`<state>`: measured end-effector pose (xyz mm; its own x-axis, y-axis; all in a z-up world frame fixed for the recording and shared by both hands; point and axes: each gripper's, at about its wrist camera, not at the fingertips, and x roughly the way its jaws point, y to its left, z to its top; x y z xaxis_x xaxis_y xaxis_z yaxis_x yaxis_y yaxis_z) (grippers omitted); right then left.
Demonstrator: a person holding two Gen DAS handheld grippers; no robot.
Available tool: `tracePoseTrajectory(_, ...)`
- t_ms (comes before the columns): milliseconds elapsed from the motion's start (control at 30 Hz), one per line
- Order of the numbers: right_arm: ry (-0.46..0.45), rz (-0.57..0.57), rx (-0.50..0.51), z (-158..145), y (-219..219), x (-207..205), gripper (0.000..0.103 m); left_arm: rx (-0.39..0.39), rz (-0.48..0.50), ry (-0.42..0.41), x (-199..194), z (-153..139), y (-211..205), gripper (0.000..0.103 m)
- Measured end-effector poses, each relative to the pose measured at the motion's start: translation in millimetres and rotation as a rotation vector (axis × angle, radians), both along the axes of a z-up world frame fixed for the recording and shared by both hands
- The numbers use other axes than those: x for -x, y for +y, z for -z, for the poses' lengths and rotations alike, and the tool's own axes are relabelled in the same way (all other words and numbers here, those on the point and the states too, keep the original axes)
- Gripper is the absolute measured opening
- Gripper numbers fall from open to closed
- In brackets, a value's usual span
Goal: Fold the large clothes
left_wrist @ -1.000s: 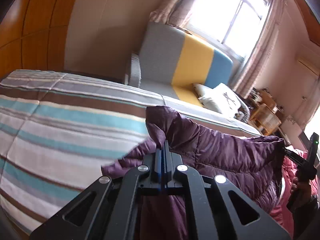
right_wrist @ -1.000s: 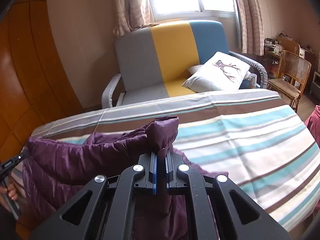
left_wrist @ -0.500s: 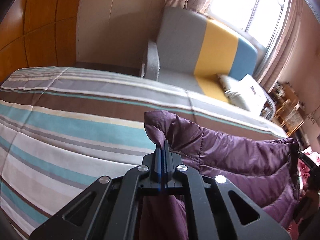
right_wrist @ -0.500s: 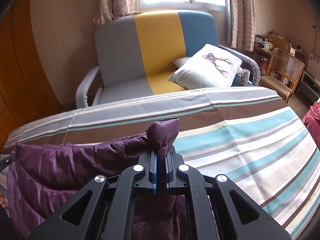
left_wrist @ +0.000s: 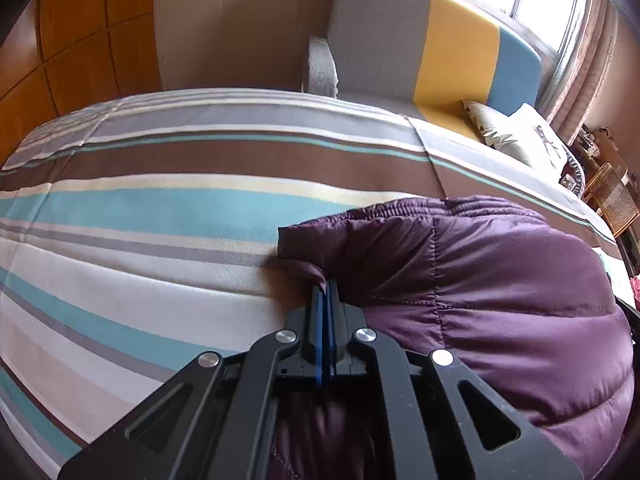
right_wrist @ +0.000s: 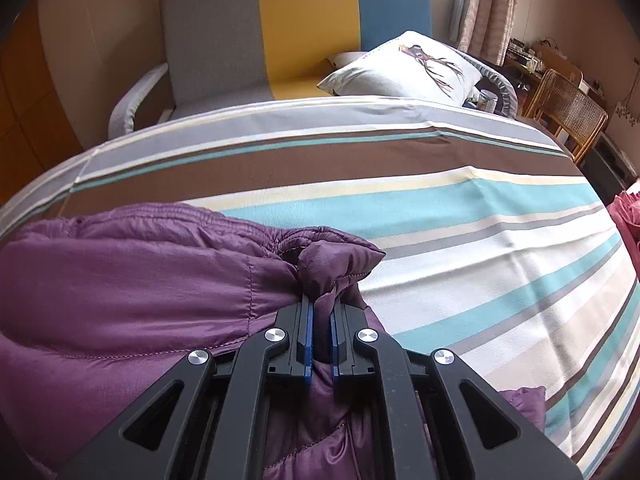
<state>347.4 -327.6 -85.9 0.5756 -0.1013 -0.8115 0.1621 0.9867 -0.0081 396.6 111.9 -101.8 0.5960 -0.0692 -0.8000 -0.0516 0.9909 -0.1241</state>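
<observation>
A puffy purple quilted jacket (left_wrist: 500,280) lies spread on a bed covered in a brown, teal, white and grey striped sheet (left_wrist: 140,208). The black left gripper (left_wrist: 326,286) pinches one corner of it tight, while the black right gripper (right_wrist: 322,300) clamps the opposite bunched corner.

Purple jacket (left_wrist: 500,280) in left hand-held gripper (left_wrist: 325,286)
</observation>
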Motion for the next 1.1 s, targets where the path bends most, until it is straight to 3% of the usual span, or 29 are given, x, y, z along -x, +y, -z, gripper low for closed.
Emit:
tracePoseTrajectory(233,0.005,0.009,-0.035,-3.5,-7.9,0.3,0.008,-0.021,-0.027,0.008,2.9,-2.4,-1.5,0.006)
tracePoseTrajectory(300,-0.008,0.012,-0.041,-10.3,-11.4,2.2,0.018,-0.021,-0.058,-0.011,10.1,-12.6,2.7,0.028)
tracePoseTrajectory(333,-0.028,0.014,-0.054,-16.9,-13.9,7.1,0.033,-0.008,-0.062,-0.028,14.4,-17.5,4.6,0.036)
tracePoseTrajectory(367,-0.045,0.017,-0.063,-21.7,-14.6,11.2,0.051,0.004,-0.073,-0.051,20.9,-25.7,7.7,0.034)
tracePoseTrajectory(400,-0.070,0.018,-0.062,-28.1,-14.5,16.4,0.053,0.006,-0.083,-0.074,27.2,-33.8,9.4,0.034)
tracePoseTrajectory(533,-0.145,-0.033,-0.052,-54.6,-3.0,39.6,0.053,0.015,-0.057,-0.154,55.3,-58.9,1.4,0.034)
tracePoseTrajectory(700,-0.195,-0.127,-0.083,-71.4,26.7,76.4,0.053,0.015,0.007,-0.187,84.0,-61.3,-20.7,0.037)
tracePoseTrajectory(833,-0.183,-0.154,-0.087,-58.1,42.7,91.4,0.053,0.007,0.034,-0.147,88.8,-44.8,-31.2,0.037)
tracePoseTrajectory(1100,-0.122,-0.125,-0.087,-19.7,38.3,78.5,0.053,0.028,0.029,-0.124,89.3,-19.8,-31.9,0.044)
